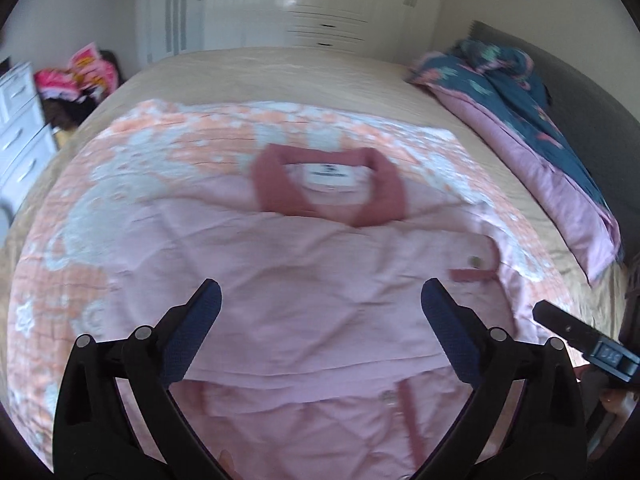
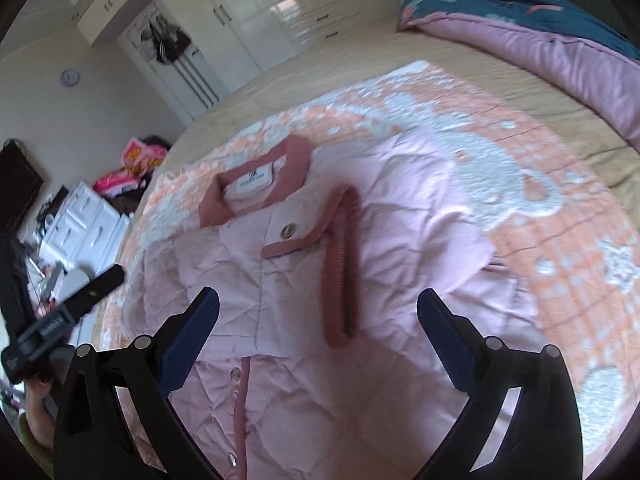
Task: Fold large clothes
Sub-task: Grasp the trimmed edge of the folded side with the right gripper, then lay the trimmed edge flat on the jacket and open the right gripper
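On bed [image 1: 320,76], one pink jacket [image 1: 312,280], two open-jawed grippers [image 1: 320,316]

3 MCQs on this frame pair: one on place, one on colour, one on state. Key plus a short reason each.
1. The pink jacket lies on:
A. a white dresser
B. an orange-and-white blanket on the bed
C. the floor

2. The jacket's collar is:
A. navy blue
B. white
C. darker dusty pink

3. The left gripper is:
A. open, nothing between its fingers
B. shut on a sleeve
C. shut on the collar

Key:
1 B, the patterned blanket shows all around the jacket.
2 C, the collar band is a deeper pink than the pale body, matching the pocket trim.
3 A, both blue pads stand wide apart above the cloth; the right gripper looks the same.
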### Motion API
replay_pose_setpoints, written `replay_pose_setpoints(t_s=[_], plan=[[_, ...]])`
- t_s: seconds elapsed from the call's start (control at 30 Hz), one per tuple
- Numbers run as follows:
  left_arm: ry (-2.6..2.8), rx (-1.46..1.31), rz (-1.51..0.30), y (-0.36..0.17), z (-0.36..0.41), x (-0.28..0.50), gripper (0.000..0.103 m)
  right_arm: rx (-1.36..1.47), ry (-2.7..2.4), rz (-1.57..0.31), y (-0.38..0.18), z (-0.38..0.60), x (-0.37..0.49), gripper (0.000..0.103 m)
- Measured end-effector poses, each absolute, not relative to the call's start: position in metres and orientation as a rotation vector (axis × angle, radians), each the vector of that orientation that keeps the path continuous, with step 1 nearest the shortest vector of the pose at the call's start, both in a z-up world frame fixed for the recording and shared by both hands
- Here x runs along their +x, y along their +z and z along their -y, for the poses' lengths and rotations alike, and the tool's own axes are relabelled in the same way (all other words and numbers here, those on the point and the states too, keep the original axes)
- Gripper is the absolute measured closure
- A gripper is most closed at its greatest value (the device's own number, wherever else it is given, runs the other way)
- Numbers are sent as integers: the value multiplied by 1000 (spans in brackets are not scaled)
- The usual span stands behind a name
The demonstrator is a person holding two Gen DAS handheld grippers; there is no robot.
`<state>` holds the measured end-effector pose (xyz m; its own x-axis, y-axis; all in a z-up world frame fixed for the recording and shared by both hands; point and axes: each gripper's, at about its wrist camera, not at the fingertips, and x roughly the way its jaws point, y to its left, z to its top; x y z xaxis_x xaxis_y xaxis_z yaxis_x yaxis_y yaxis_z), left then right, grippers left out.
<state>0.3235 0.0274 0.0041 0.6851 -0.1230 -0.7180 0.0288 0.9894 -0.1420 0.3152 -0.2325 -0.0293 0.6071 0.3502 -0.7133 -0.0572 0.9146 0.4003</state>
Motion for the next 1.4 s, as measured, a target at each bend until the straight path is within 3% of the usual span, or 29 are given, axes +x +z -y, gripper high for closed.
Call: replay_pose_setpoints(t_s=[0.3, 0.33, 0.37, 0.43, 0.47, 0.53, 0.63, 0.9, 1.27, 1.37, 1.4], plan=[[72, -242, -784, 2, -129, 308, 9, 369, 204, -973, -74, 219, 341, 5], [78, -254, -782, 1, -135, 307, 9, 377, 211, -973, -76, 219, 341, 8], [84, -266, -781, 0, -141, 306, 9, 385, 219, -973, -77, 219, 341, 13], [89, -285, -779, -3, -149, 305, 9, 382, 227, -972, -78, 218, 339, 39], [90, -291, -779, -4, -152, 305, 9, 382, 252, -965, -77, 216, 338, 45], [91, -301, -781, -6, -155, 305, 9, 367, 279, -944, -73, 213, 337, 75], [93, -302, -783, -8, -156, 304, 9, 314, 329, -868, -55, 203, 332, 82], [77, -281, -796, -7, -147, 318, 9, 198, 363, -718, 2, 212, 349, 83], [-18, -207, -893, -40, -98, 343, 9, 186, 301, -829, -38, 217, 368, 79], [-31, -189, -929, -53, -86, 346, 9, 174, 291, -839, -41, 217, 367, 74], [-35, -185, -942, -58, -83, 347, 9, 169, 284, -844, -41, 216, 366, 69]])
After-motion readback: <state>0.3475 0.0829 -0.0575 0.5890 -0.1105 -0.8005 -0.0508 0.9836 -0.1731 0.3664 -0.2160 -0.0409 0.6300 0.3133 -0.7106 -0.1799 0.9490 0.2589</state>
